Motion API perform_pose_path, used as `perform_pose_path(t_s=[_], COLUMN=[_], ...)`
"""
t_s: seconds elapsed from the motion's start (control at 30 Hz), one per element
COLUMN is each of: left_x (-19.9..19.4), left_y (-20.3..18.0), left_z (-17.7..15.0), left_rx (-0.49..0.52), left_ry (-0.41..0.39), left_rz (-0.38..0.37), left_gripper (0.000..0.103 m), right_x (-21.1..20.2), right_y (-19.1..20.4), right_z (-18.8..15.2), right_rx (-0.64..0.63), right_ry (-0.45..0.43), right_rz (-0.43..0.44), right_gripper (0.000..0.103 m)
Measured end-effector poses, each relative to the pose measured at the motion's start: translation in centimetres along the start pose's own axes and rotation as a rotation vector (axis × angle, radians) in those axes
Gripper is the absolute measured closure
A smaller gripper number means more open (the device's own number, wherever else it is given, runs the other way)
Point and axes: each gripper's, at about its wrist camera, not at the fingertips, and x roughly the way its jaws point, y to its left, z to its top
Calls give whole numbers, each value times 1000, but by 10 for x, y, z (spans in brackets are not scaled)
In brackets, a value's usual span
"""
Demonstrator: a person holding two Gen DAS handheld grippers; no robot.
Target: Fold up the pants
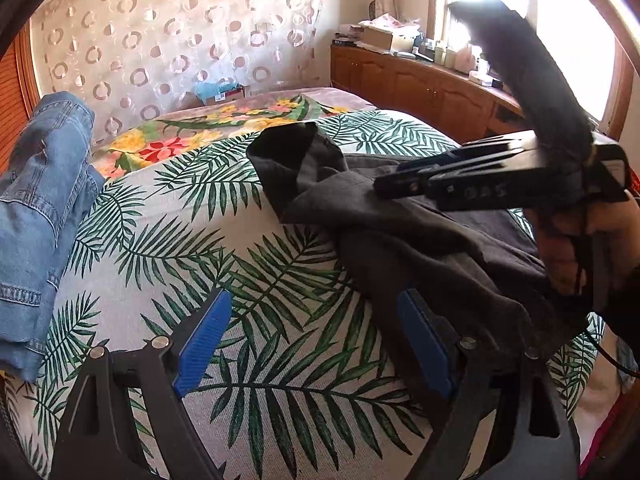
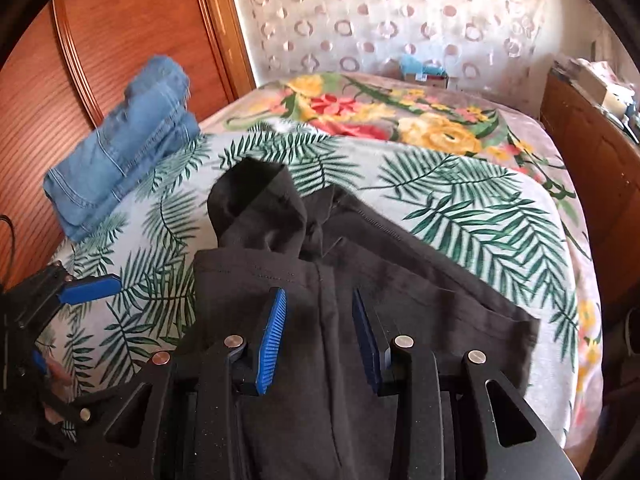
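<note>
A bed covered by a pale sheet printed with green palm fronds (image 1: 224,248) fills most of both views, and a plush blanket with red and yellow flowers (image 2: 400,120) lies across its far part. Behind the bed hangs a sheer curtain patterned with rings (image 1: 160,40). A low wooden cabinet run (image 1: 420,88) stands under the bright window, its top crowded with boxes and small items too small to tell apart.

The dark charcoal fabric pants (image 2: 352,248) lie crumpled on the palm sheet, towards the near edge of the bed, one rumpled end raised in a loose hump towards the flowered blanket. A folded pair of light blue denim jeans (image 2: 120,160) rests at the bed's side near the wooden wardrobe door (image 2: 120,40), well apart from the dark pants.

The right gripper (image 2: 320,336) sits low over the dark pants, its two blue-padded fingers (image 2: 272,340) narrowly apart with a fold of the cloth running between them; whether the pads actually press the cloth I cannot tell. In the left wrist view a dark strap-like strip rises from this tool towards the window.

The left gripper (image 1: 312,348) hovers over the palm sheet with its blue pads spread wide and nothing between them; its right-hand finger is just beside the edge of the dark pants.
</note>
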Motion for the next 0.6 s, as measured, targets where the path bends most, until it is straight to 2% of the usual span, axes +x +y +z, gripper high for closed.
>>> perform_pose_path(t_s=[0.17,0.37,0.43,0.5,0.6], left_x=[1,3,2,2,0], left_y=[-2,-1,-1,-1,-2], left_z=[-3,-5,-6,-7,-8], left_rx=[4,-8,-5,-4,-8], left_ry=[3,6,7,8,7], left_rz=[-6,-9,-9,-11,-10], left_gripper=[17,17,17,17,17], right_x=[15,22,22,23,18], right_y=[1,-1,-2,-1,2], right_z=[1,6,6,7,8], right_rx=[9,28,22,2,-3], right_ry=[34,49,51,66,48], right_rz=[-23,5,10,-27,-18], right_gripper=[67,67,73,90,98])
